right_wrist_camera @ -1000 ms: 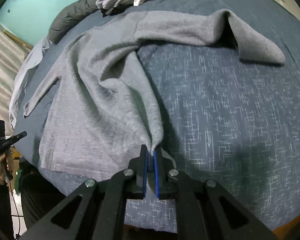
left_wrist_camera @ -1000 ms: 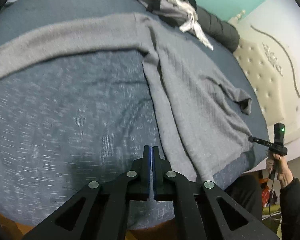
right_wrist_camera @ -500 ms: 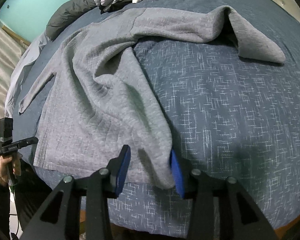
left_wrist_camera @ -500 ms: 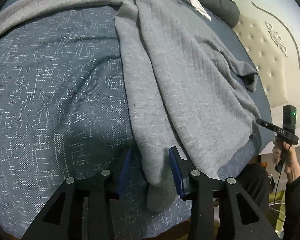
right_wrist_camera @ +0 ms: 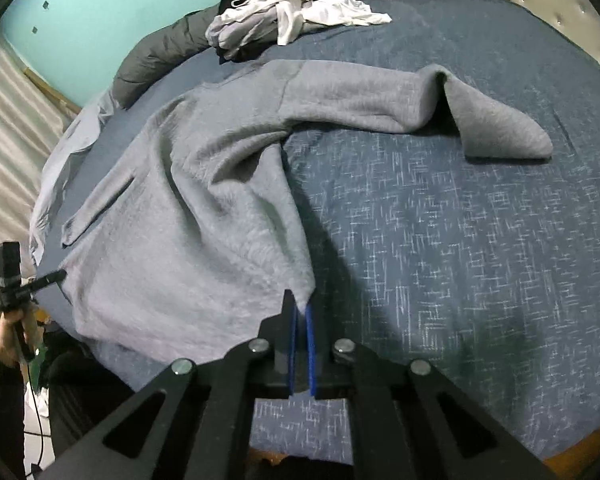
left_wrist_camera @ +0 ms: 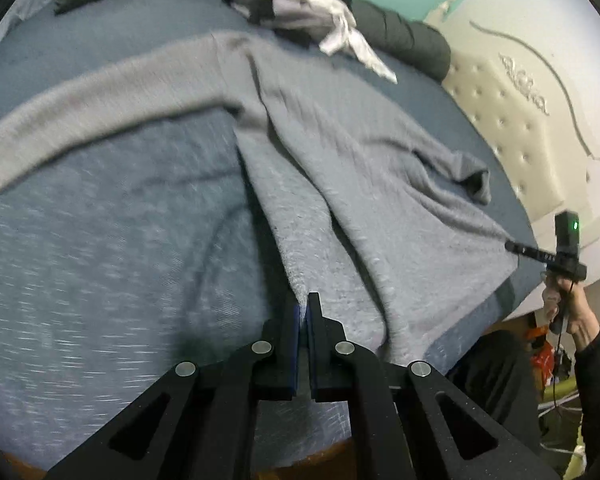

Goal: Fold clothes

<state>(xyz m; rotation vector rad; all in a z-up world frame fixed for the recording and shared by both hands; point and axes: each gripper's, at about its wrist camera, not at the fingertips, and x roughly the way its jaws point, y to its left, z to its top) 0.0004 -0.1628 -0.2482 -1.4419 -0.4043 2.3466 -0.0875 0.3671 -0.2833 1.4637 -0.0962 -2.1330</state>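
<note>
A grey long-sleeved sweater (left_wrist_camera: pixel 364 184) lies spread on the blue patterned bedspread (left_wrist_camera: pixel 100 264), with its hem toward me. My left gripper (left_wrist_camera: pixel 303 308) is shut on one hem corner, and the cloth rises in a taut ridge to its tips. My right gripper (right_wrist_camera: pixel 302 307) is shut on the other hem corner (right_wrist_camera: pixel 304 288), lifted off the bed. One sleeve (right_wrist_camera: pixel 440 104) runs to the right and folds back on itself. The other sleeve (left_wrist_camera: pixel 80 108) stretches away to the left. Each view shows the other gripper small at the frame's side (left_wrist_camera: pixel 556 256) (right_wrist_camera: pixel 16 280), held in a hand.
A pile of white, grey and black clothes (right_wrist_camera: pixel 288 20) sits at the far side against a rolled dark duvet (left_wrist_camera: pixel 400 36). A cream tufted headboard (left_wrist_camera: pixel 532 128) stands to the right. The bed's wooden front edge (right_wrist_camera: pixel 580 436) lies just below the grippers.
Half a second ago both grippers stood open low over the hem. Both have shut on its corners and risen, drawing the cloth up.
</note>
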